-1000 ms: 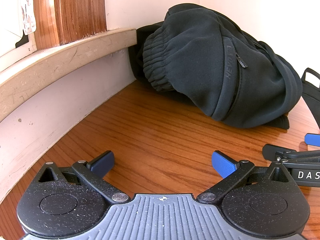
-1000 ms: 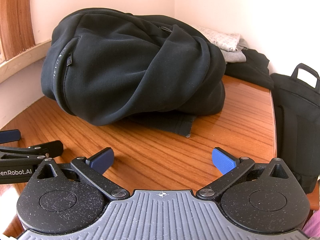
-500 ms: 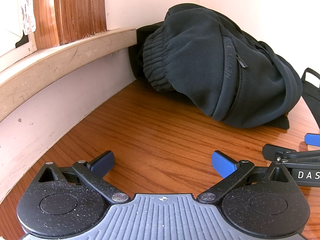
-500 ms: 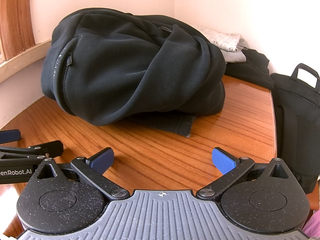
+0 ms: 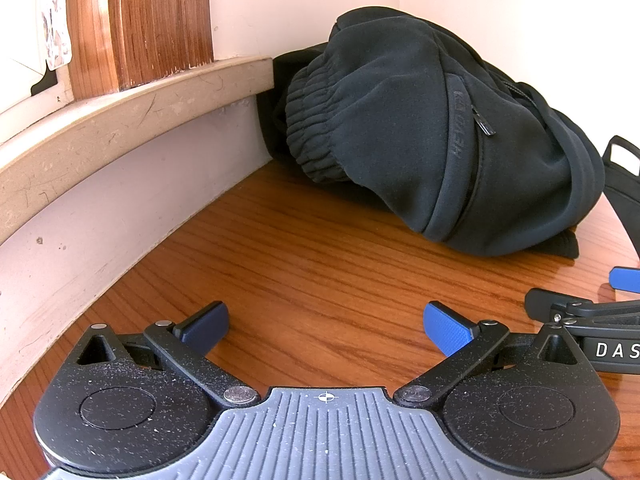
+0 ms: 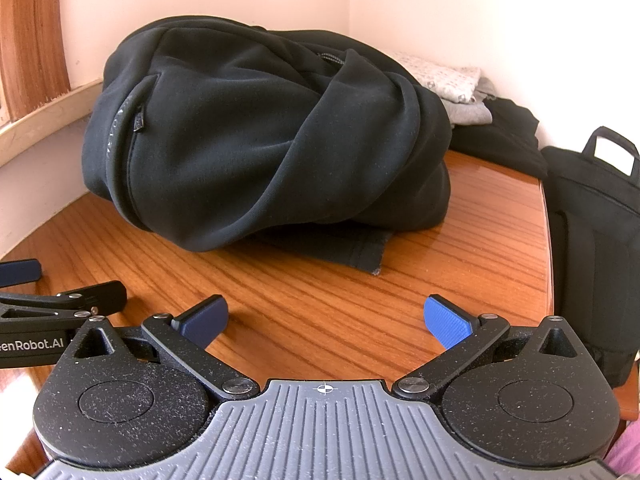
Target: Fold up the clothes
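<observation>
Lettering "DAS" shows on the right gripper (image 5: 600,320) at the right edge of the left view, "enRobot.AI" on the left gripper (image 6: 48,304). Both grippers are released, empty, unmoved since earlier. Black jacket (image 6: 260,136) lies bunched on the wooden table (image 6: 460,240), frame centre.

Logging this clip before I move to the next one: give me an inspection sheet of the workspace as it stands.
Surface: glossy orange-brown wooden table, bare in front of both tools.
Job's things: bulky black fleece garment heaped unfolded near the corner, a flat dark cloth edge sticking out underneath.
Clutter: folded grey-and-white patterned clothes on dark clothing behind the heap; black fabric bag with handle at the table's right edge.
Grippers: left tool and right tool both open, holding nothing, short of the garment.
Cables: nothing seen.
Surroundings: cream walls meeting in a corner; scuffed beige ledge with wooden panel on the left.
</observation>
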Available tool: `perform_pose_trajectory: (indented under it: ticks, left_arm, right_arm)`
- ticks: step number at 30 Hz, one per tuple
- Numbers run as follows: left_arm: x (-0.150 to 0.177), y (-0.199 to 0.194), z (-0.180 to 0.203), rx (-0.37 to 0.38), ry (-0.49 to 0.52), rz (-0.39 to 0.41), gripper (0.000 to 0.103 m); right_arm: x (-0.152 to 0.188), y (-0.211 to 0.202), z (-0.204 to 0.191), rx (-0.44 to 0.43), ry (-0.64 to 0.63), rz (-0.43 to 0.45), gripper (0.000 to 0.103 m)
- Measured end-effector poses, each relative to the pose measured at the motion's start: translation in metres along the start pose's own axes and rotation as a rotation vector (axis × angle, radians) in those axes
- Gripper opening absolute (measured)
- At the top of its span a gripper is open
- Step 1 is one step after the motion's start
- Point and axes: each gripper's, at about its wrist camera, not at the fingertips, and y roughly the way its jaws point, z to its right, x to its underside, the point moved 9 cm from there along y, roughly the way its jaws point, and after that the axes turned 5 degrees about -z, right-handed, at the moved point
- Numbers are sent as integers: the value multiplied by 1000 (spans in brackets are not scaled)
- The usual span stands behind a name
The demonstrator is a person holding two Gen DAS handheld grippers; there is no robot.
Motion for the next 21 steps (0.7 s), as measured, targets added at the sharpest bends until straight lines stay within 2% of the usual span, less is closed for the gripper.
perform_pose_trajectory:
  ticks: [21]
  left_arm:
    - [2, -2, -1, 3, 1, 2, 103]
  right_arm:
    - [-1, -1, -2, 0, -2, 0, 103]
